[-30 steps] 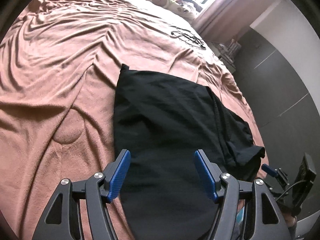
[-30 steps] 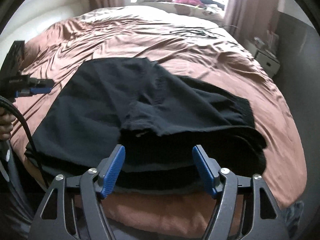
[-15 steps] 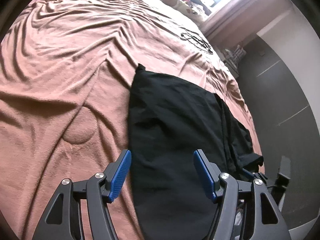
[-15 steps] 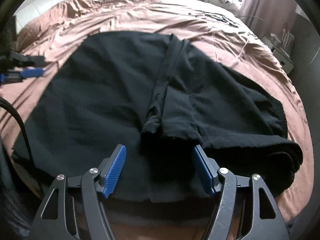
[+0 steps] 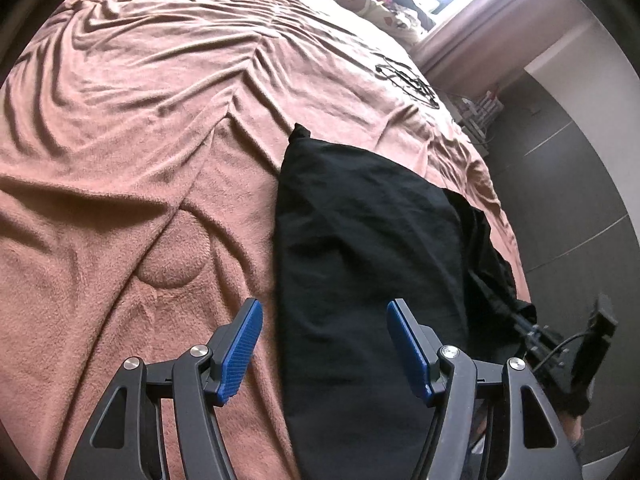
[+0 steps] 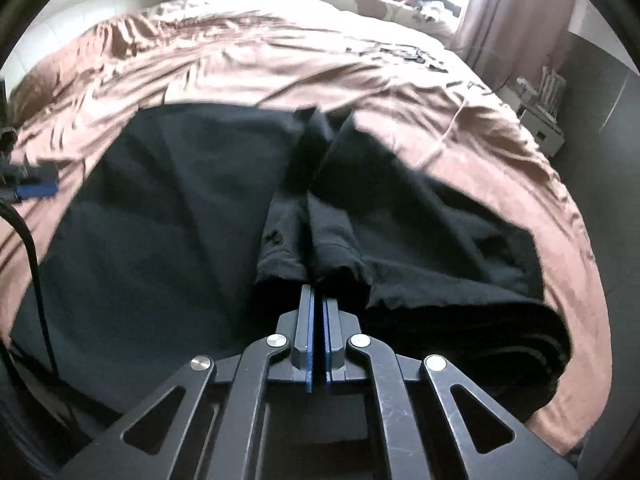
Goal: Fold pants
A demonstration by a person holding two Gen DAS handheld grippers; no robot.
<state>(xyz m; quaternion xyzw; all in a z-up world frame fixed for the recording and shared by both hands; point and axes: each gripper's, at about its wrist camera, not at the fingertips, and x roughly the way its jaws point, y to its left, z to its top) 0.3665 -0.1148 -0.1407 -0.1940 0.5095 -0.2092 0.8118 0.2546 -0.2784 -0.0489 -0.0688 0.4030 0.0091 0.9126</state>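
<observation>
Two tongs at pants (image 6: 192,216), which lie on bed (image 5: 120,160). Right tongs (image 6: 316,300) clenched on bunched hem fold at pants' near edge. Left tongs (image 5: 324,344) released, straddling pants' left edge. Advice: lift slowly, keep both layers pinched, left tongs pinning flat.

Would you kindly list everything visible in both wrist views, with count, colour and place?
pants: one, black, spread on the bed's near side
blanket: one, brown, covering the bed
cable: one, black, tangled on the far blanket
curtain: one, mauve, beside the window
nightstand: one, white, right of the bed
left gripper: one, black with blue pads, open over the pants' edge
right gripper: one, same colours, shut on a pants fold
</observation>
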